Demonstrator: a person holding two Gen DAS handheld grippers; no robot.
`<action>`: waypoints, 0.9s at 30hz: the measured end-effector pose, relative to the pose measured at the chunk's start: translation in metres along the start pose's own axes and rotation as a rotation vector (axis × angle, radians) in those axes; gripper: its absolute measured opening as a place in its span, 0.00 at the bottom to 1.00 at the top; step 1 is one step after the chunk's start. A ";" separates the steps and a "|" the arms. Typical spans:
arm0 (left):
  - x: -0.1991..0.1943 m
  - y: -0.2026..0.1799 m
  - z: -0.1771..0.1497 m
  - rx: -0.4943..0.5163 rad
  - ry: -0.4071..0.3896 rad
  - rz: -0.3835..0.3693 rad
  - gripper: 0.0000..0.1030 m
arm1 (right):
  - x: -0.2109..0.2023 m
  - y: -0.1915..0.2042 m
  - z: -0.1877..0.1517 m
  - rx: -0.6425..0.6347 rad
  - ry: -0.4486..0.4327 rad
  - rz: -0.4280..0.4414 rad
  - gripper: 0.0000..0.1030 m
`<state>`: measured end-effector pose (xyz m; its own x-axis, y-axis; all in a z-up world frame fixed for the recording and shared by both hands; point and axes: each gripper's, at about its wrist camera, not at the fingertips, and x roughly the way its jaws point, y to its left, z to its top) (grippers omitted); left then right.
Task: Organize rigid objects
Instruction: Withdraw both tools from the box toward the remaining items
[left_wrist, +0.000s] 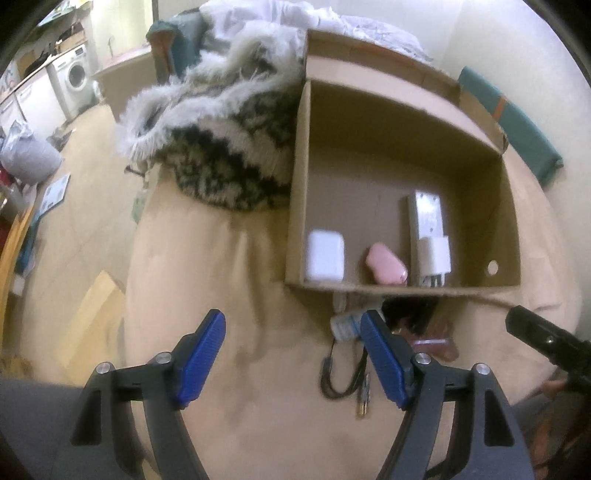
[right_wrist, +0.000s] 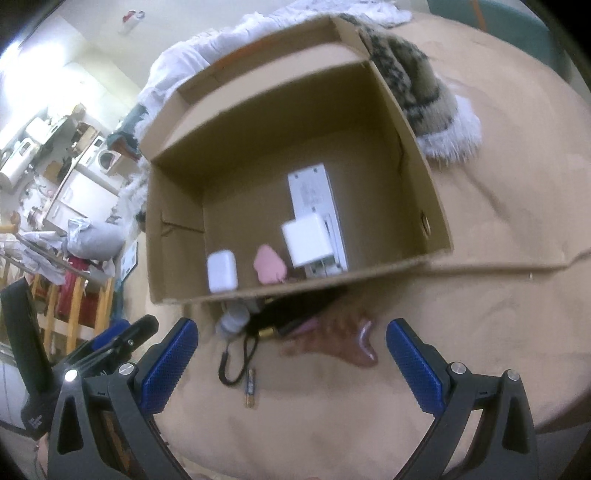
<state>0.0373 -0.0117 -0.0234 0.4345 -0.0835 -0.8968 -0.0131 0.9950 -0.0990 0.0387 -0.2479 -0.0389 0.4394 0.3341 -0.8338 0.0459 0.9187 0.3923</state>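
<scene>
Both claws, left and right, gape empty before the cardboard box.

- left wrist view looks forward and down along its own blue-padded fingers, from low over the tan bedcover, with the open cardboard box near, ahead and to the right.
- right wrist view looks forward and down along its fingers too, near the box, which sits ahead and tilted in frame.
- both views share the box interior, the black cable and the battery on the cover before it.
- each view catches the other gripper at its edge: at right in the left view, at left in the right.
</scene>
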 end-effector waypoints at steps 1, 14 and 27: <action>0.002 0.002 -0.003 -0.009 0.012 -0.004 0.71 | 0.001 -0.002 -0.002 0.004 0.005 -0.004 1.00; 0.039 0.010 -0.013 -0.096 0.160 -0.044 0.63 | 0.019 -0.038 -0.004 0.156 0.075 -0.018 1.00; 0.063 -0.032 -0.010 0.032 0.172 -0.060 0.58 | 0.028 -0.033 0.001 0.168 0.095 0.009 1.00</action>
<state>0.0558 -0.0492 -0.0812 0.2729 -0.1485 -0.9505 0.0381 0.9889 -0.1436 0.0501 -0.2689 -0.0748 0.3544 0.3679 -0.8597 0.1948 0.8701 0.4527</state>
